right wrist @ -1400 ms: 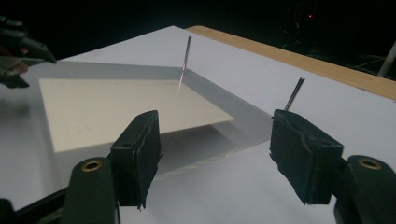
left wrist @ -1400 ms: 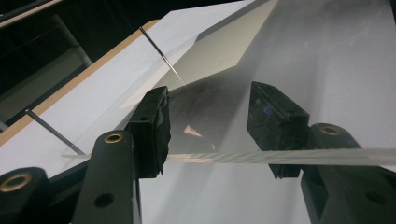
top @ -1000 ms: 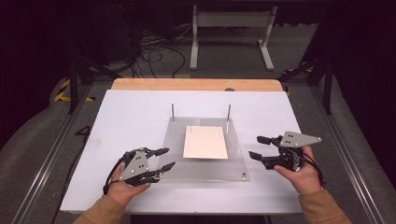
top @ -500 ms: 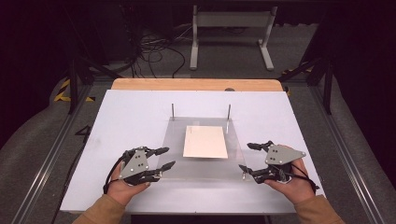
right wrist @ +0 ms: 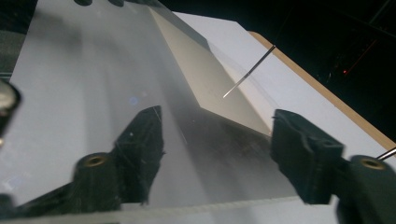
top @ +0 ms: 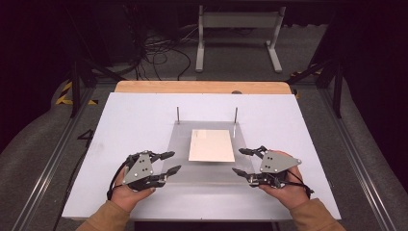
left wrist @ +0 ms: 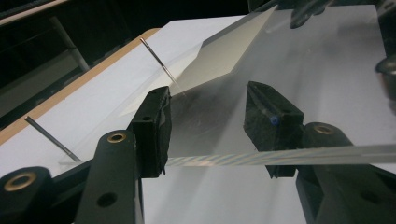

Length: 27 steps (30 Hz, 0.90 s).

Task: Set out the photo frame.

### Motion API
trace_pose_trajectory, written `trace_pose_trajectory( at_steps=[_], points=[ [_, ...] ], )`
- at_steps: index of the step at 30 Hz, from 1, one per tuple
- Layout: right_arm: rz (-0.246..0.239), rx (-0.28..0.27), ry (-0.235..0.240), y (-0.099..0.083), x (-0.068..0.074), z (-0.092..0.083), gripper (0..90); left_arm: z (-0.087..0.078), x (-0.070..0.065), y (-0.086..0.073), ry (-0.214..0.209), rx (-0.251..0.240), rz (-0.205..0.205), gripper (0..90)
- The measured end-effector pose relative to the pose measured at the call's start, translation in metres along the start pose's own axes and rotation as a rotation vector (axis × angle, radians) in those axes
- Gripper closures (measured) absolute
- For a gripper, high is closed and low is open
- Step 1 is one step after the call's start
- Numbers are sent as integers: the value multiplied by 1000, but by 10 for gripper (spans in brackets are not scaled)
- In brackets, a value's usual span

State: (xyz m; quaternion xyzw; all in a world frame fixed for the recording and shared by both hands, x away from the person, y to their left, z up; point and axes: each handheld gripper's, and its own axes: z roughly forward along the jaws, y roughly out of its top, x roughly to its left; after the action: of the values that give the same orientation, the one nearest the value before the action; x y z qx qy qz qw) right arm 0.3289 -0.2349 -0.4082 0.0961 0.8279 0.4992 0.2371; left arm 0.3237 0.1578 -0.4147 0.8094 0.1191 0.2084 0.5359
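Note:
A clear plastic plate (top: 207, 172) lies flat in the middle of the white board, with a cream card (top: 211, 145) resting on it. My left gripper (top: 171, 162) sits at the plate's left edge, open; its jaws reach level over that edge (left wrist: 210, 158) toward the card (left wrist: 224, 56). My right gripper (top: 238, 160) is at the plate's right edge, open; its jaws have just been closing and their pads press on nothing. In the right gripper view the gripper (right wrist: 215, 114) hovers over the plate (right wrist: 210, 154), short of the card (right wrist: 210, 79).
Two thin metal pins (top: 177, 115) (top: 235, 115) stand upright at the plate's far corners. The white board (top: 134, 120) lies on a wooden table whose back edge (top: 202, 87) shows. Beyond are a dark floor, cables and a metal stand (top: 238, 33).
My right gripper has moved left, from beside the plate to its right edge. The left gripper has stayed put.

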Motion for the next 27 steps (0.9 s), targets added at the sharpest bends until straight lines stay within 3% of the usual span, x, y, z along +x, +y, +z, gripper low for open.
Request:
trace_pose_trajectory(
  at_steps=[3,6,10,13,17,27],
  points=[
    [11,-35,-11,-3,-1,3,496,0,1,0,2,-3,5,516],
    [8,-51,-27,-3,-2,2,543,0,1,1,2,-7,0,520],
    [30,-71,-18,-4,-4,2,544,0,1,1,4,-9,-2,524],
    [48,-88,-15,-5,-5,2,551,0,1,3,12,-9,24,544],
    [32,-86,-31,-1,-6,1,580,-1,2,5,14,-19,19,556],
    [34,-78,-43,6,-12,-2,595,-2,2,14,48,-24,79,597]
  ],
)
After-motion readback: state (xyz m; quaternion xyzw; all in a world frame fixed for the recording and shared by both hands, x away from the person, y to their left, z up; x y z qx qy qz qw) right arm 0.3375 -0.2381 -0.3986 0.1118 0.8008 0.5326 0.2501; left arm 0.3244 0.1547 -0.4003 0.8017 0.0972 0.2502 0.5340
